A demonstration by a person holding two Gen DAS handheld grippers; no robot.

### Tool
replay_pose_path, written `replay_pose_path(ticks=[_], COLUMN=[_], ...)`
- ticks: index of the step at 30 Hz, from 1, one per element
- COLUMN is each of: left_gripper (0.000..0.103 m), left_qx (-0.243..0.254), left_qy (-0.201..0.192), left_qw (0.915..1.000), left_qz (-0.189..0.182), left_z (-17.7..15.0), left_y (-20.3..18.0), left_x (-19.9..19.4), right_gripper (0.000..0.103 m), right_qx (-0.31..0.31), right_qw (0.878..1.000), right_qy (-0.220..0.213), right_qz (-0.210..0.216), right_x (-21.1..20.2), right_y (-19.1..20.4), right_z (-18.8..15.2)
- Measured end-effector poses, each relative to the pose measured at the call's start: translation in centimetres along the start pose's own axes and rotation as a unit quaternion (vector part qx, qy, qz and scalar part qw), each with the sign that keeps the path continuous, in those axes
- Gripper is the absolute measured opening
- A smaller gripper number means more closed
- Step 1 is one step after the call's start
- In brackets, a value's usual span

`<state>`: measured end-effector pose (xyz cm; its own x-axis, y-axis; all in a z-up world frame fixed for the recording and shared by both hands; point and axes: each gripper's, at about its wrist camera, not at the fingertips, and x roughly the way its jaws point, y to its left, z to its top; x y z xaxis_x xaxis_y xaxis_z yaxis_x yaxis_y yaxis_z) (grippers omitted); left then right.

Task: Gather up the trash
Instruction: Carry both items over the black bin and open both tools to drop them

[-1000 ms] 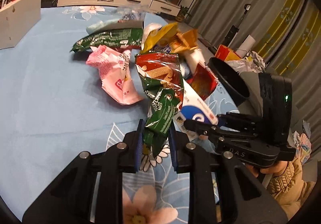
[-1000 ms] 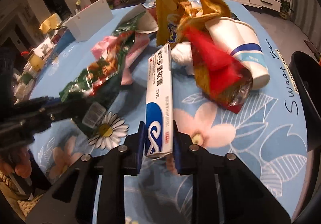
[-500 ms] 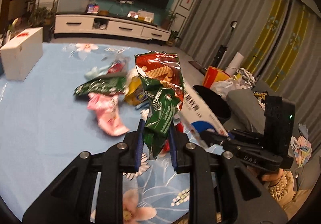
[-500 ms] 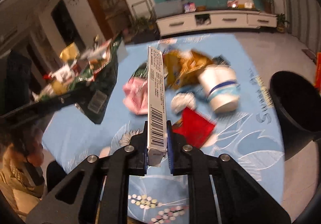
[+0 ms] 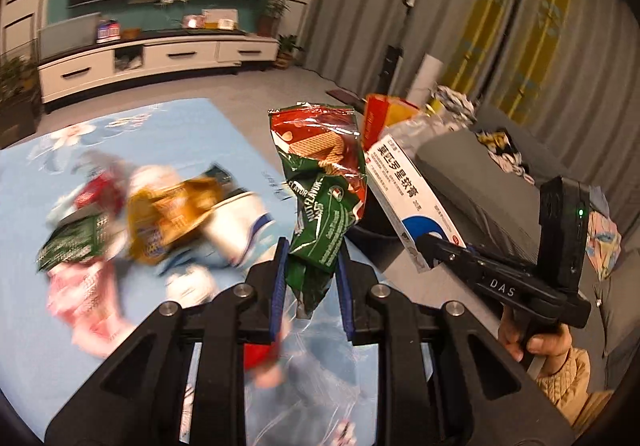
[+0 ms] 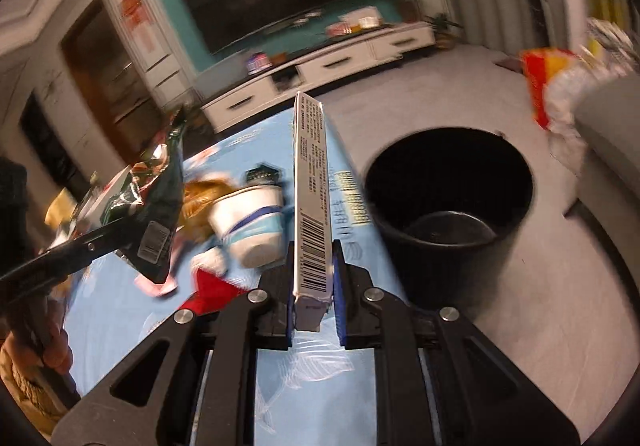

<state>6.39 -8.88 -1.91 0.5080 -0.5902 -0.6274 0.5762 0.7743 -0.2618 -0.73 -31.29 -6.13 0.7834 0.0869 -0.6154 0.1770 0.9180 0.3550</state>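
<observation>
Left gripper [image 5: 311,273]: pinching a green-red wrapper [image 5: 322,182], held aloft above the bench [image 5: 36,330].
Right gripper [image 6: 313,288]: clamped on a white box [image 6: 311,202], upright, just left of the black bin [image 6: 450,202] on the floor.
On the bench: paper cup [image 6: 250,226] on its side, yellow wrapper [image 5: 168,218], pink wrapper [image 5: 82,294], red scrap [image 6: 210,290]; blurred.

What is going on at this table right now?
A person is clearing trash with a gripper in each hand. The left gripper is shut on a wafer wrapper, and the right gripper is shut on a long box. Both are lifted above the table. A black bin stands open beside it; more litter remains.
</observation>
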Motion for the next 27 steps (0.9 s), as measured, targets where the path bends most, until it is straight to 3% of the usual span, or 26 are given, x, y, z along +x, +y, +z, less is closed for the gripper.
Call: replay_pose_path(ticks=[6,14,15,16,17,18,20,27], left_gripper=[0.024,0.026,0.029,0.038,0.059,0.067,0.070,0.090], left_qx=[0.012,0.010,0.008,0.001,-0.005,-0.012,-0.019,-0.017], left_qy=[0.048,0.097,0.102,0.105,0.106,0.109,0.113,0.113], left_qw=[0.9978,0.9945,0.9940,0.9938,0.9937,0.9933,0.9930,0.9930], left_qz=[-0.043,-0.040,-0.037,-0.035,-0.035,-0.036,-0.028,-0.031], left_z=[2.9,5.2,5.4,5.6,5.8,6.1,6.2,4.9], left_y=[-2.8,-4.8,-4.7,-4.5,-4.5,-4.5,-4.1,-3.6], left_x=[7.6,16.3,17.3,18.2,18.8,19.6,20.4,18.5], right_gripper=[0.016,0.019,0.021,0.021,0.025,0.034,0.044,0.051], right_qx=[0.085,0.147,0.157,0.162,0.169,0.177,0.196,0.196], right_qw=[0.996,0.989,0.987,0.986,0.985,0.984,0.980,0.980], right_qy=[0.006,0.009,0.009,0.008,0.007,0.007,0.007,0.001], right_qz=[-0.021,-0.030,-0.030,-0.032,-0.031,-0.029,-0.032,-0.038], right_x=[1.0,4.0,4.5,4.7,5.3,5.9,6.6,4.3], right_y=[-5.5,-10.1,-10.6,-11.1,-11.7,-12.3,-13.5,-13.1], right_z=[0.6,2.9,3.1,3.3,3.5,3.6,3.7,1.9])
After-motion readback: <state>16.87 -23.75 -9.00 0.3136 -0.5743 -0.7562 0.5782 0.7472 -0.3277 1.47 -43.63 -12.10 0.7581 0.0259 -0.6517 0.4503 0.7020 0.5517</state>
